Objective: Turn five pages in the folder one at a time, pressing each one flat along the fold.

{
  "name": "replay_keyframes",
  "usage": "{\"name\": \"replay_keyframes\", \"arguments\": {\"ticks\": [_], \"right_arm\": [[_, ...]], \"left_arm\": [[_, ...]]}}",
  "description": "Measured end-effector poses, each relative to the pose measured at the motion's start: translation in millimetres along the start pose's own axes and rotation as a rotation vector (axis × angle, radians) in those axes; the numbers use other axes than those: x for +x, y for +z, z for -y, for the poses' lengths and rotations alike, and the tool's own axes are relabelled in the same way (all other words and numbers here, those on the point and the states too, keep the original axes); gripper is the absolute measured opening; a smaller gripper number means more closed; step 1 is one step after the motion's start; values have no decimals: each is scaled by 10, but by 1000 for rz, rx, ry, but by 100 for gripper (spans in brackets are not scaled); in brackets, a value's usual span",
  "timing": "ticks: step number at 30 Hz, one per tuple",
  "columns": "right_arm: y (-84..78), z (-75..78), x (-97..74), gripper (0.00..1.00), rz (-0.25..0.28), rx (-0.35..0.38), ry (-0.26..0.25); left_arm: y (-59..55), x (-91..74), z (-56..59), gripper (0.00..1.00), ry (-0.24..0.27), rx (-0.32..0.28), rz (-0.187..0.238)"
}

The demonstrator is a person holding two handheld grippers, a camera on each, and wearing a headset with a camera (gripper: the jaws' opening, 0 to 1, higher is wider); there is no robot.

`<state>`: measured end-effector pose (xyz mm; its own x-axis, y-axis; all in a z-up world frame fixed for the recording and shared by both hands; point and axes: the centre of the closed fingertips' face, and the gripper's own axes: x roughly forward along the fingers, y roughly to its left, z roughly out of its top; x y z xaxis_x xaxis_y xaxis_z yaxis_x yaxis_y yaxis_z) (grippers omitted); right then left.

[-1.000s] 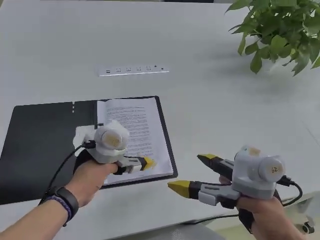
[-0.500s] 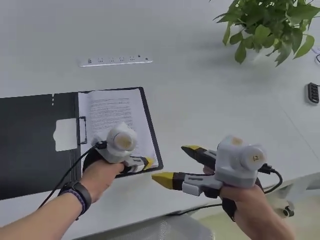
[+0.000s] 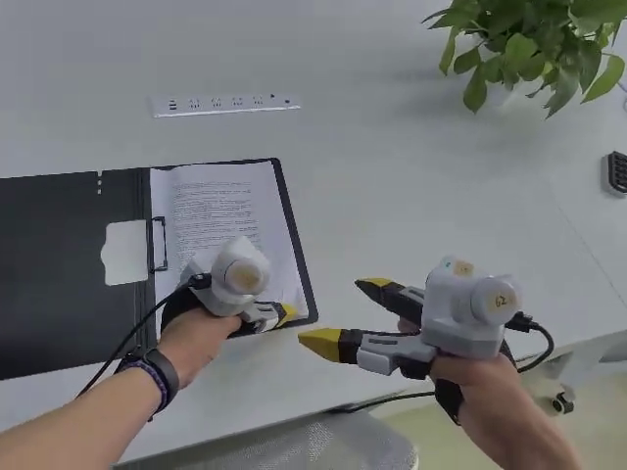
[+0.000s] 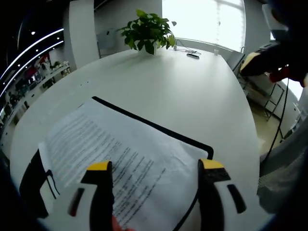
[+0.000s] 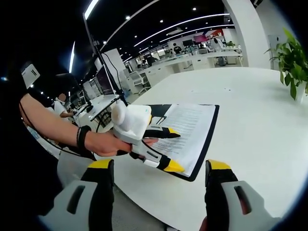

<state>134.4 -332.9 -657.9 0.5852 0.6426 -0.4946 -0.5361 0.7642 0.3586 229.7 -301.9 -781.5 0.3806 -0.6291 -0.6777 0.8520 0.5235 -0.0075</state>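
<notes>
The black folder (image 3: 59, 284) lies open on the white table, its left cover bare apart from a white label (image 3: 125, 253). A printed page (image 3: 220, 215) lies flat on its right half. My left gripper (image 3: 274, 315) hovers open over the page's lower right corner; in the left gripper view its jaws (image 4: 155, 166) straddle the printed page (image 4: 110, 159) with nothing between them. My right gripper (image 3: 348, 313) is open and empty, off the folder's right edge near the table's front. In the right gripper view its jaws (image 5: 160, 164) frame the left gripper (image 5: 172, 150) and the page (image 5: 190, 127).
A white power strip (image 3: 225, 103) lies behind the folder. A green potted plant (image 3: 534, 44) stands at the back right, with a dark object (image 3: 617, 171) at the right edge. The table's front edge (image 3: 294, 411) runs just below both hands.
The head camera has shifted, so the folder sits further left in the picture. Both grippers hold about the same places relative to the folder, and both stay open.
</notes>
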Motion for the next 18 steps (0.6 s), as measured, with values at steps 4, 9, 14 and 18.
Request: {"name": "replay_keyframes", "arguments": {"ticks": [4, 9, 14, 18], "right_arm": [[-6, 23, 29, 77, 1, 5, 6], [-20, 43, 61, 76, -8, 5, 11], [-16, 88, 101, 75, -3, 17, 15], [-9, 92, 131, 75, -5, 20, 22]], "left_arm": [[-1, -10, -33, 69, -8, -11, 6], [0, -18, -53, 65, -20, -12, 10], [0, -10, -55, 64, -17, -10, 13], [5, -12, -85, 62, -13, -16, 20]]}}
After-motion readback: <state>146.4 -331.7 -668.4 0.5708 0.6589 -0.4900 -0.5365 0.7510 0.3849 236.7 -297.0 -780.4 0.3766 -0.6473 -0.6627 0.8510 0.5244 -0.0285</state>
